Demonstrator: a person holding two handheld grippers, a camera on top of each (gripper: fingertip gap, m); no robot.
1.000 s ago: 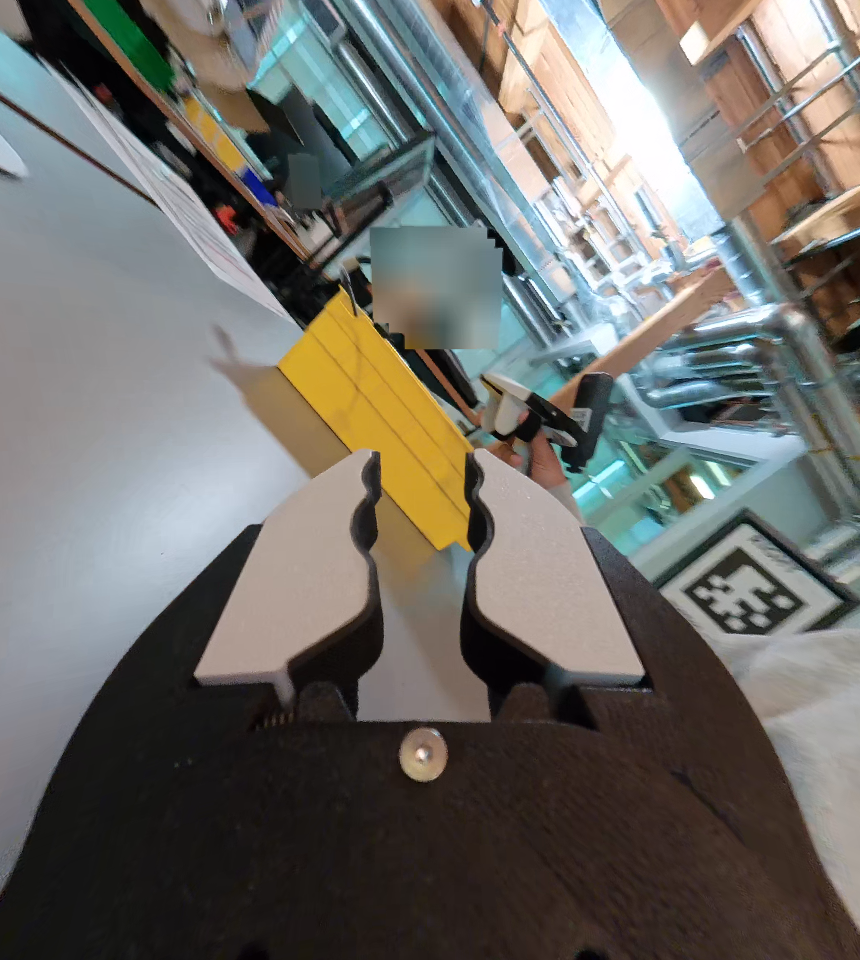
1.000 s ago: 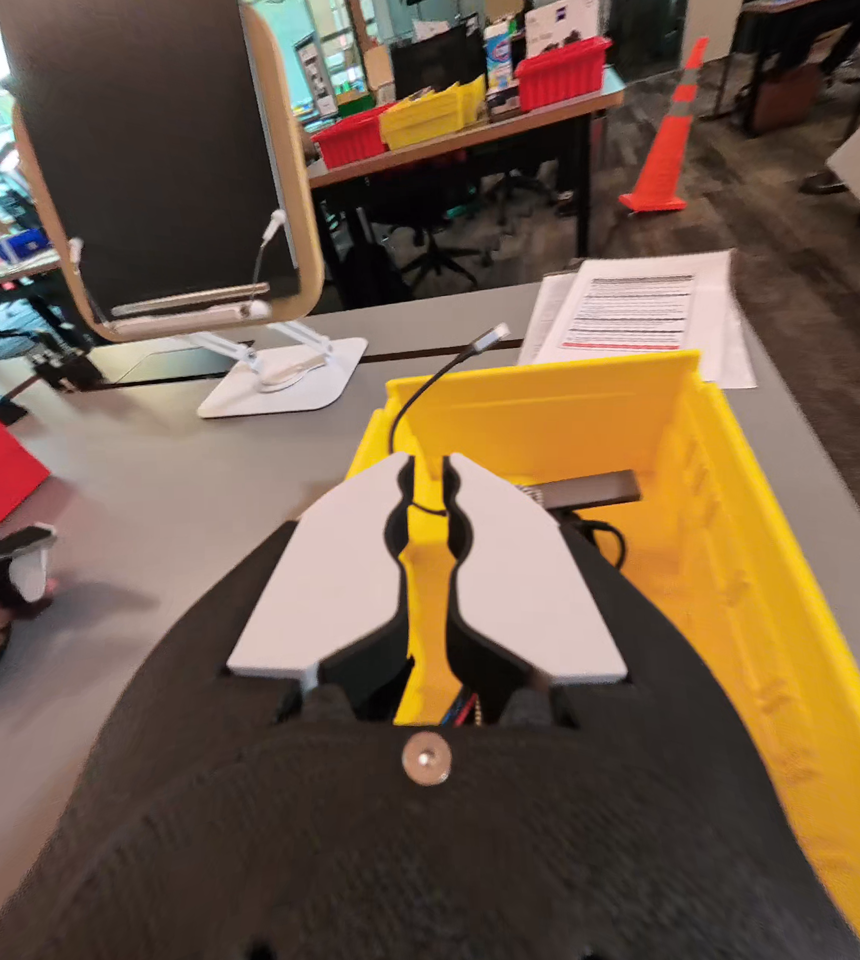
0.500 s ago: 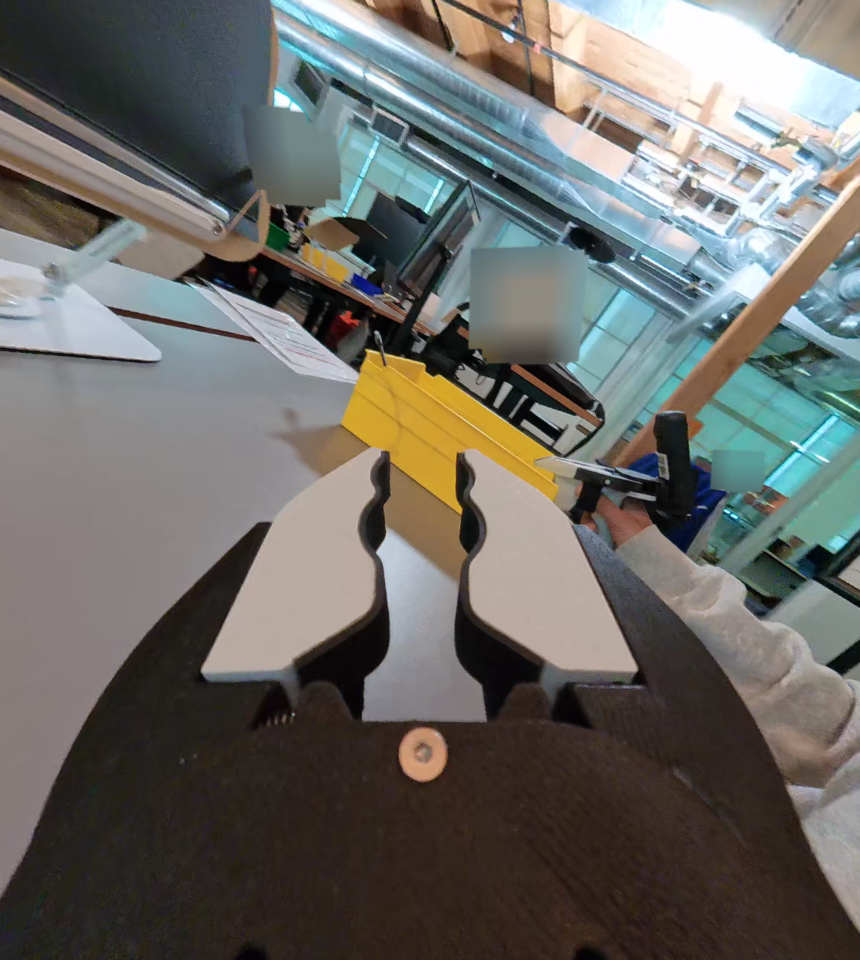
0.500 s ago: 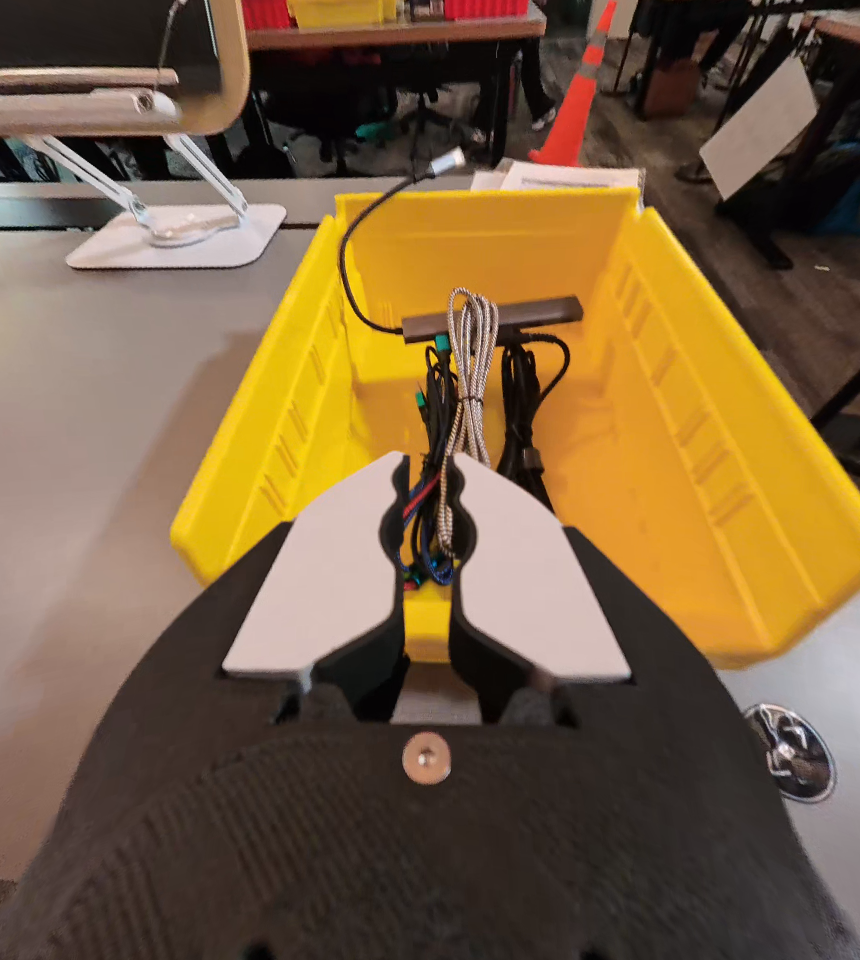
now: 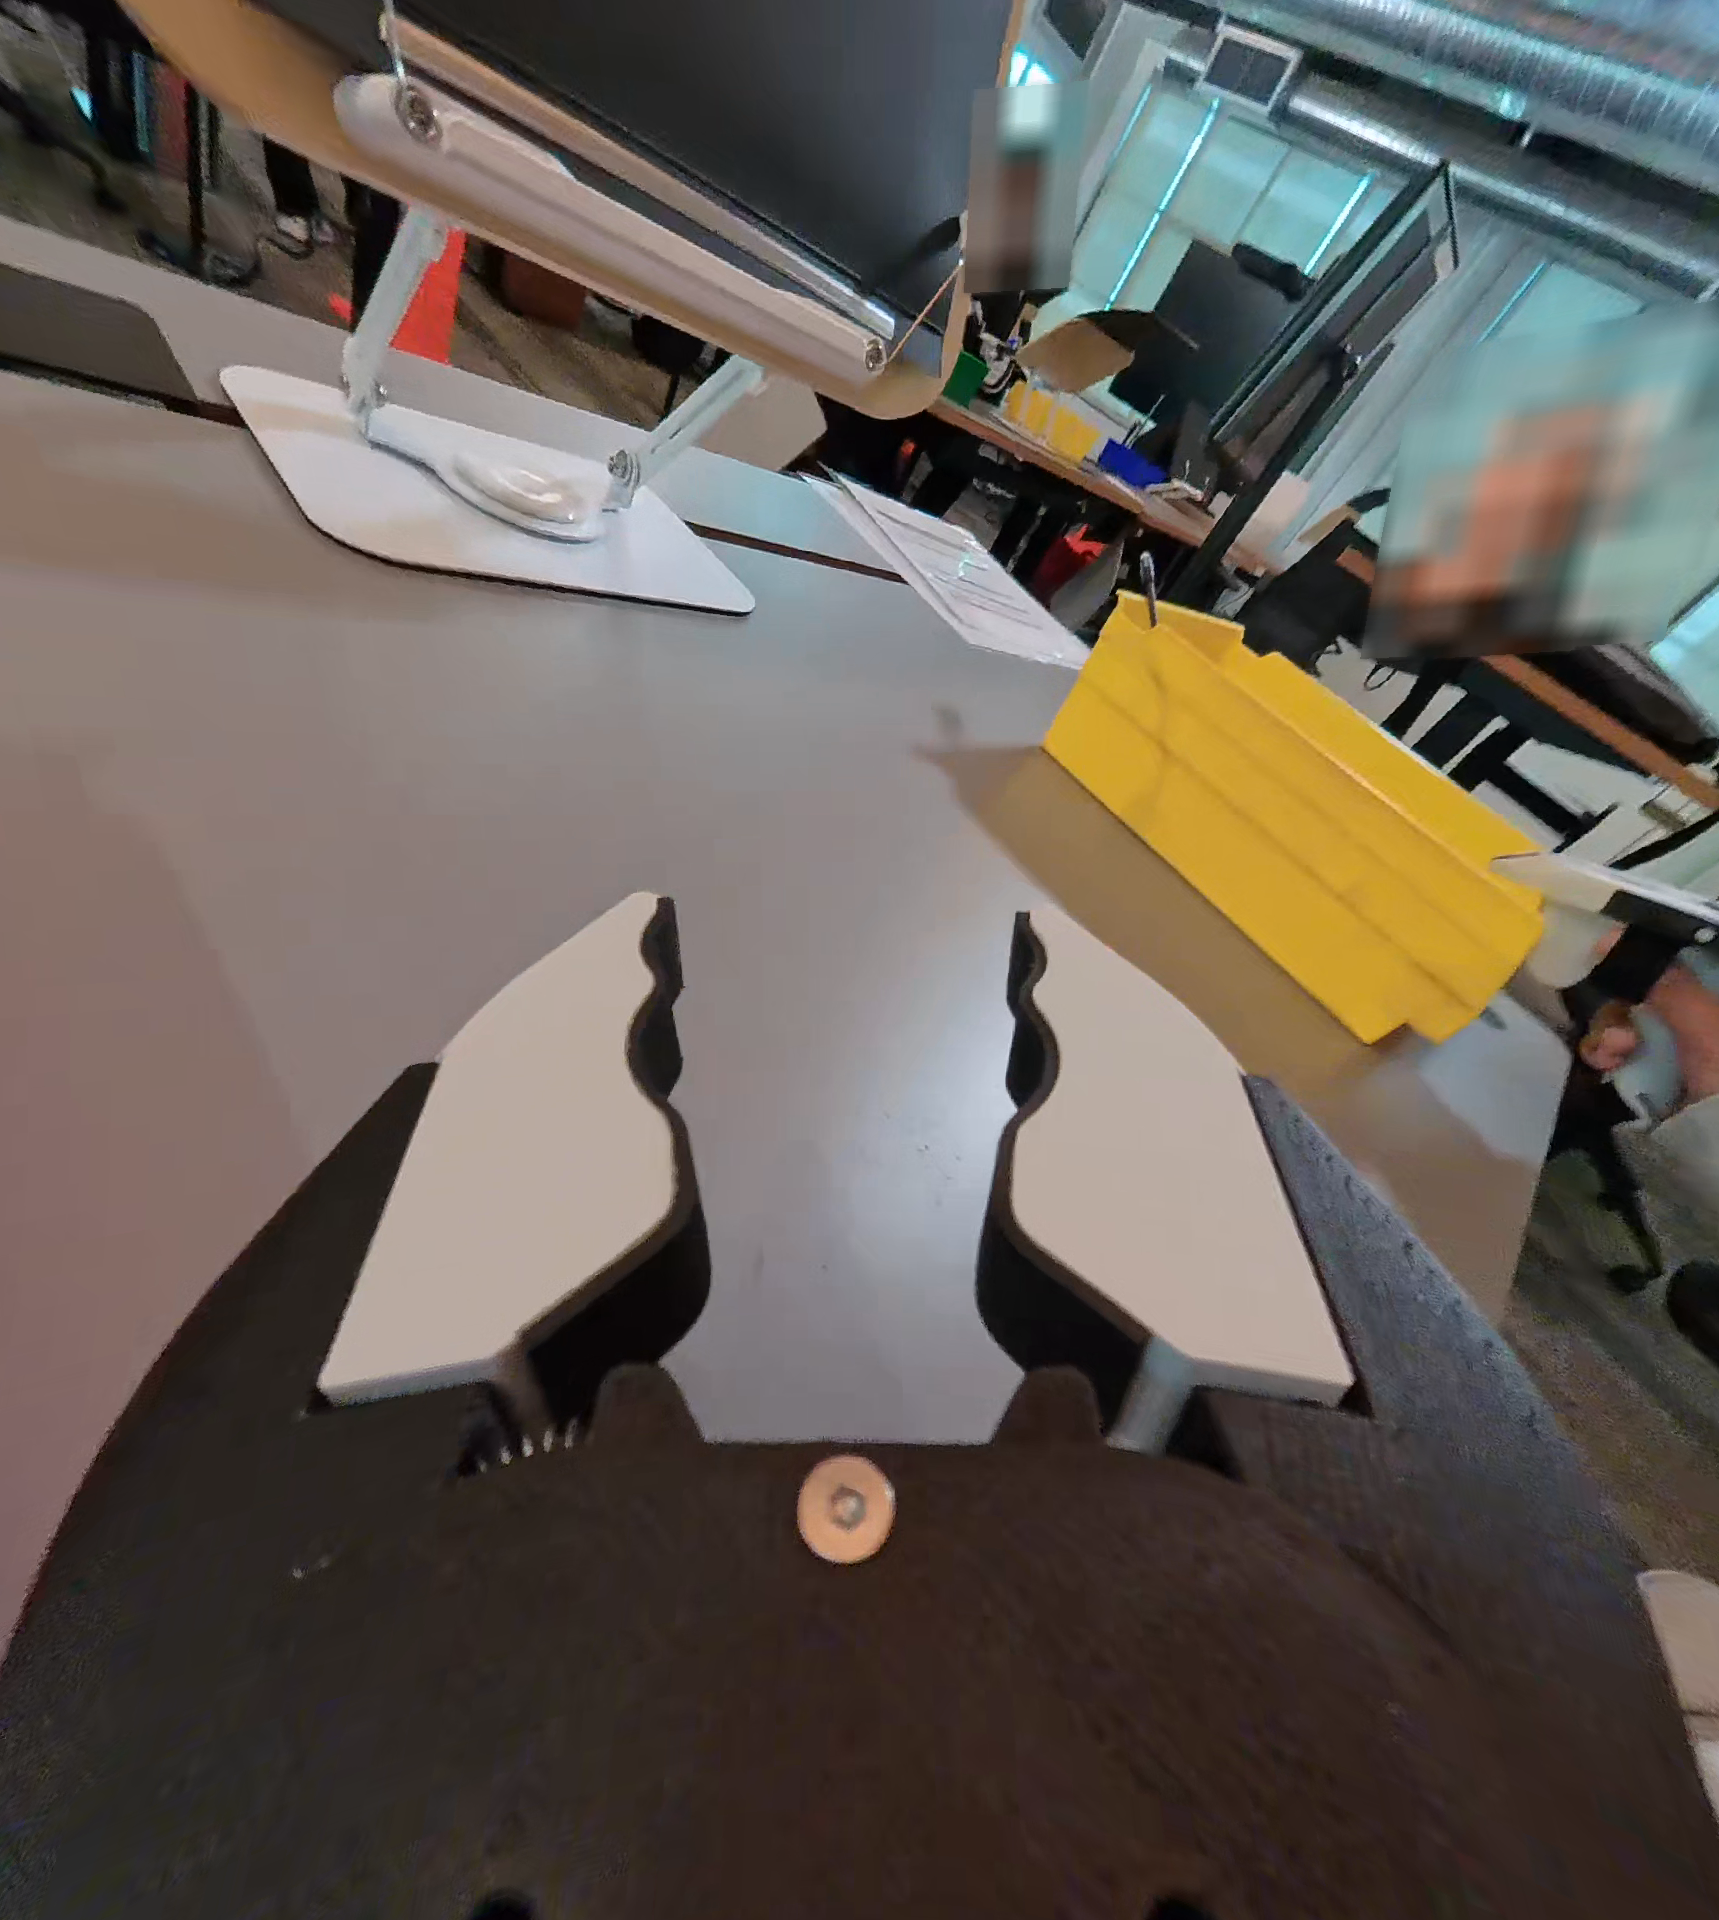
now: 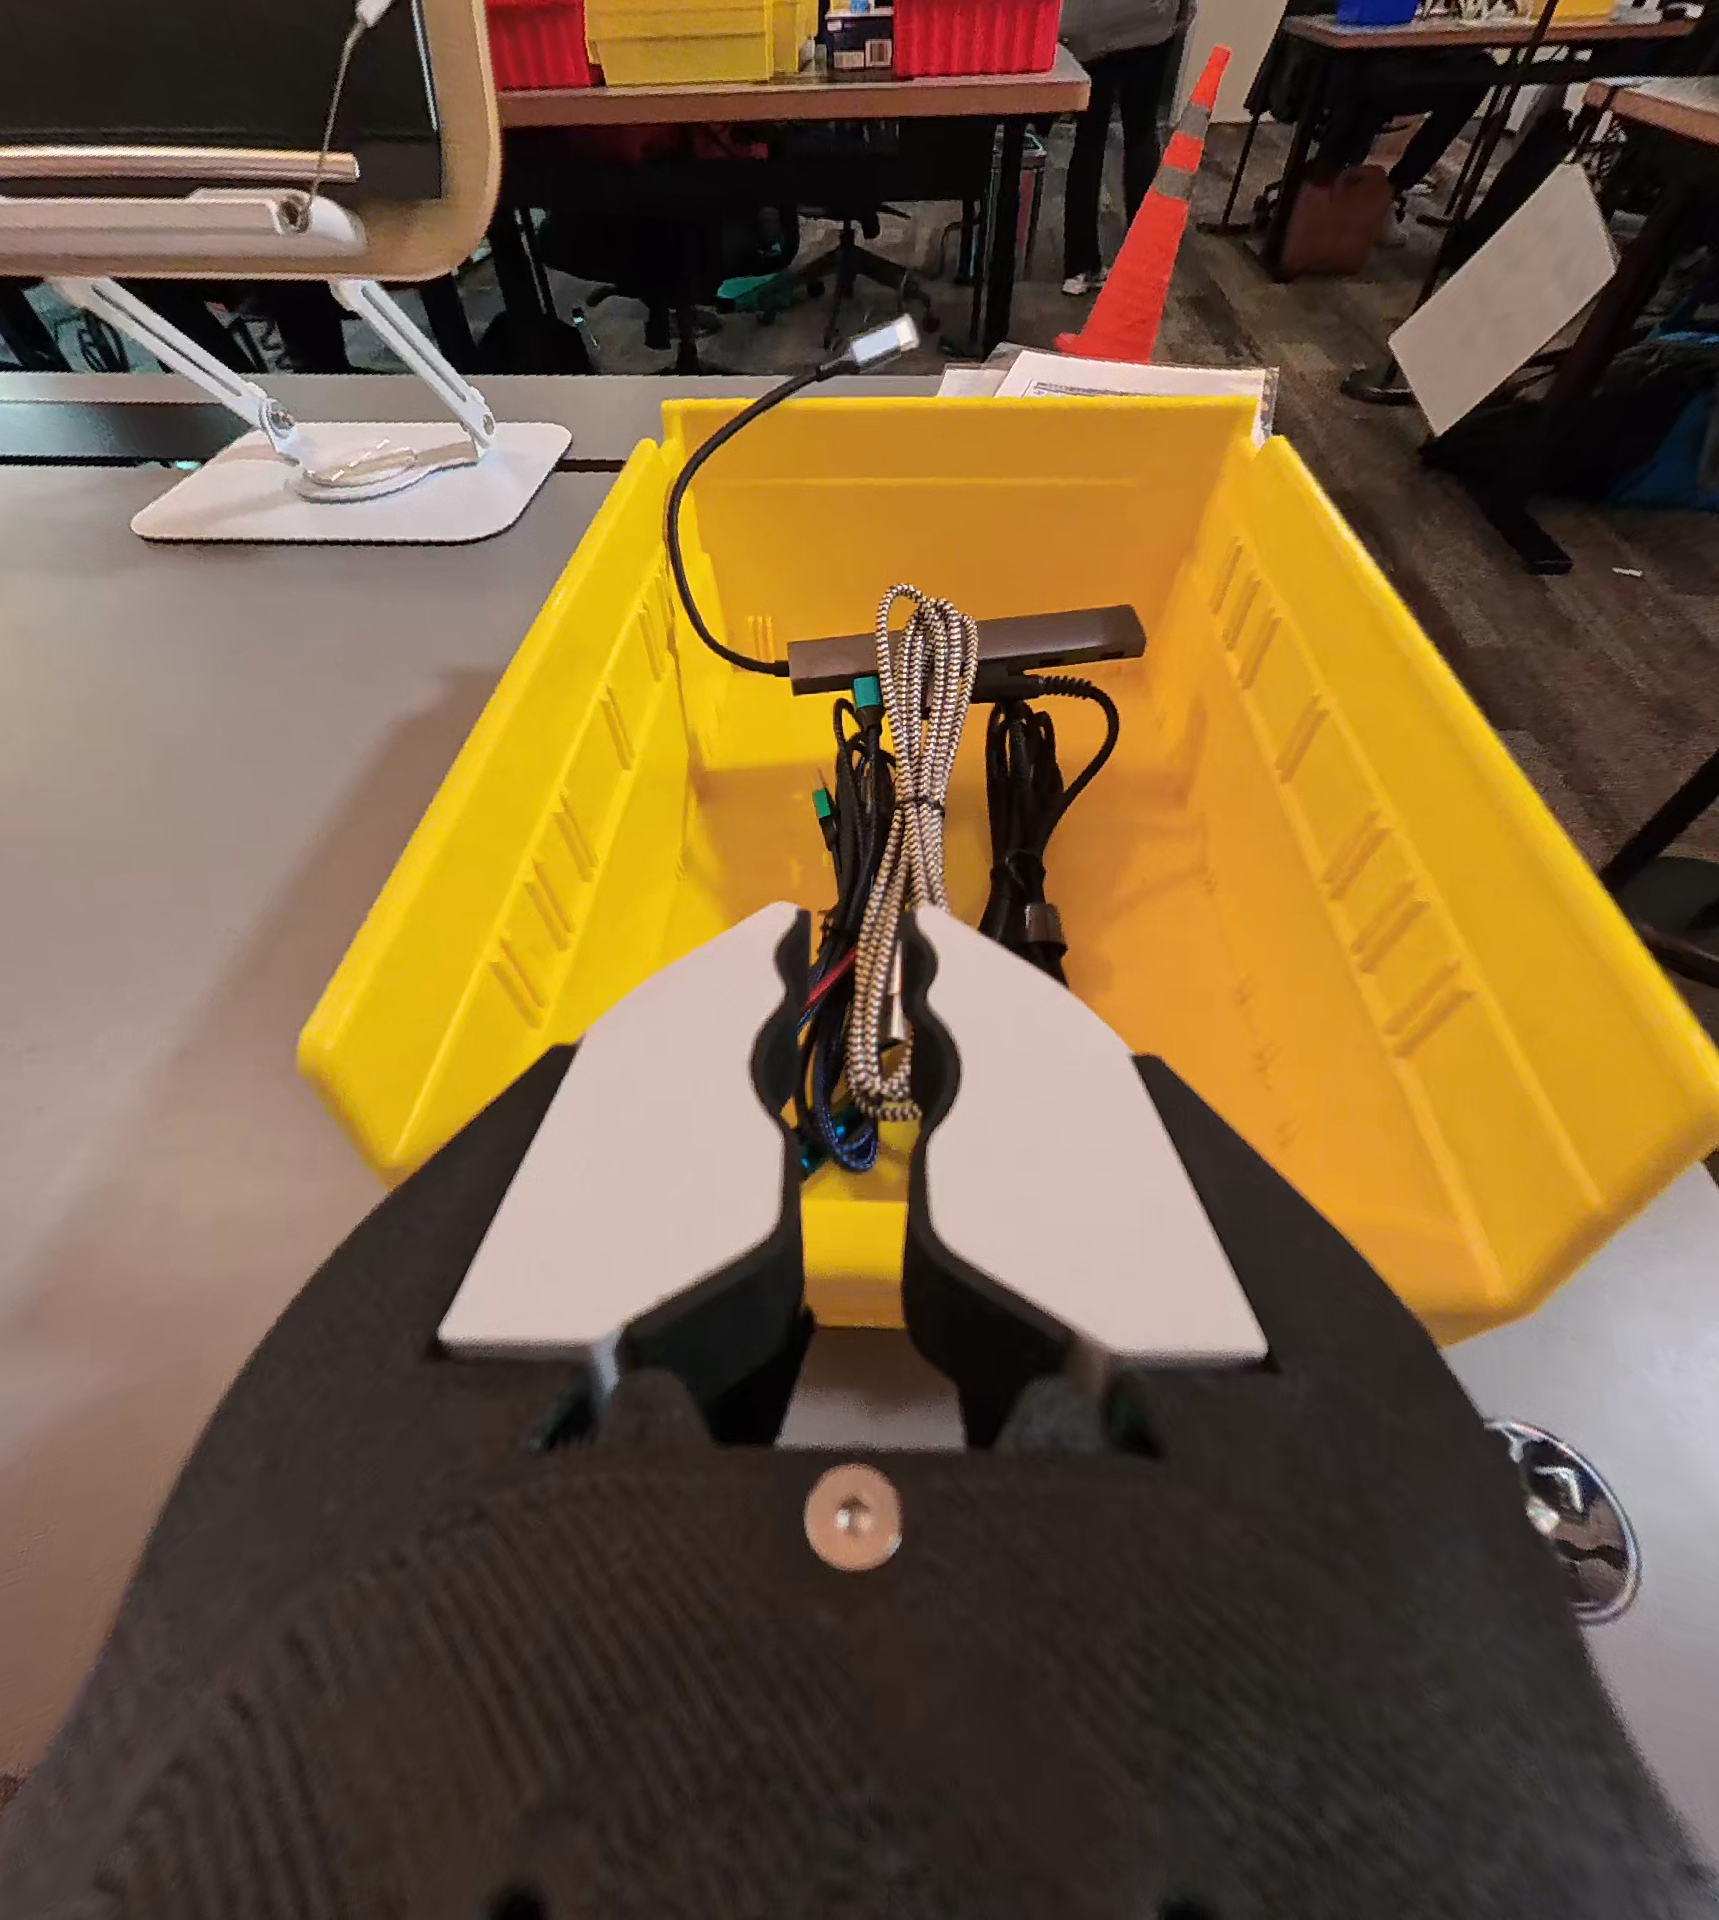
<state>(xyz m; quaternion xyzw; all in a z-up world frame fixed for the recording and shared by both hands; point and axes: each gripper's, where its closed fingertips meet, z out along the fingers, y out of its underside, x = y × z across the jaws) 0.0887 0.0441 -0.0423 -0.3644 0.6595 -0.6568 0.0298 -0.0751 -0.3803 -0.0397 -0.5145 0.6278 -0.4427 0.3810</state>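
Two tools hold nothing: the left tool (image 5: 842, 961), spread wide, hovers over bare desk (image 5: 419, 831); the right tool (image 6: 853, 951), narrowly parted, hangs above bundled cables (image 6: 912, 790) centre frame in the yellow bin (image 6: 1406, 935).

The left tool (image 5: 844, 920) now has its two pale fingers spread wide over bare grey worktop (image 5: 419, 831); a second ago they were close together. Its view has swung level, so the yellow plastic bin (image 5: 1281, 831) sits at right of frame and a white monitor stand (image 5: 481, 499) appears upper left. The right tool (image 6: 860, 920) has pulled back from the bin, revealing bundled cables (image 6: 912, 790) inside.
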